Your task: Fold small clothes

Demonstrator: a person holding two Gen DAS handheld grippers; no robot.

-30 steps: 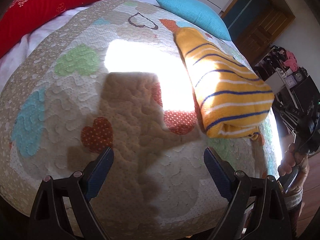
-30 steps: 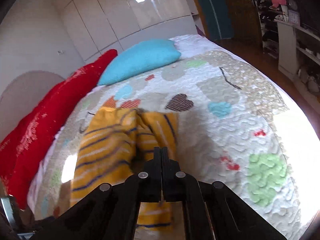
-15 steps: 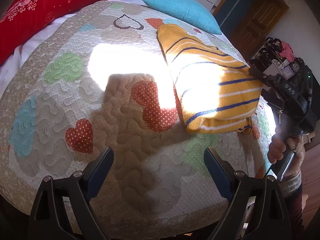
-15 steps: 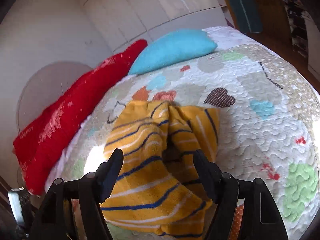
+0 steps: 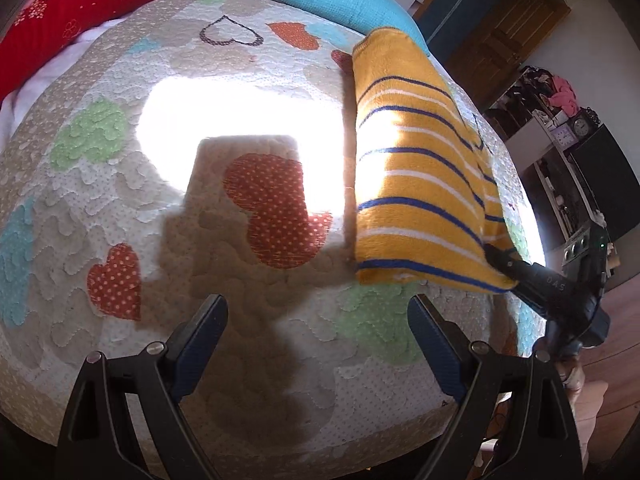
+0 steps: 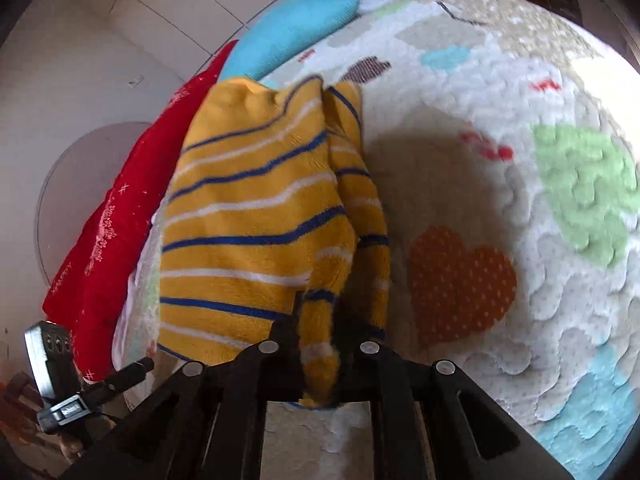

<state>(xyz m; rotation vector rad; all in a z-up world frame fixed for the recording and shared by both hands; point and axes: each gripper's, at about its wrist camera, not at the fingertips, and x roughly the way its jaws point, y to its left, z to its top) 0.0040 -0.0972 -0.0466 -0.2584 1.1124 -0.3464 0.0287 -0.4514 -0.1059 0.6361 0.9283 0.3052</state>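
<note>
A small yellow garment with blue and white stripes (image 5: 416, 176) lies folded lengthwise on the heart-patterned quilt (image 5: 200, 240). My right gripper (image 6: 318, 320) is shut on the garment's near corner (image 6: 320, 344) and lifts that end; in the left wrist view it (image 5: 500, 262) shows at the garment's lower right corner. My left gripper (image 5: 318, 320) is open and empty above the quilt, left of the garment's near end.
A red pillow (image 5: 100, 4) and a blue pillow (image 5: 344, 0) lie at the head of the bed. The bed's right edge drops to a wooden floor, with a door and cluttered shelves (image 5: 560, 128) beyond. A bright sun patch falls on the quilt.
My right gripper was open half a second ago; it has closed on the garment's near corner and raised it. The left view has shifted closer to the garment.
</note>
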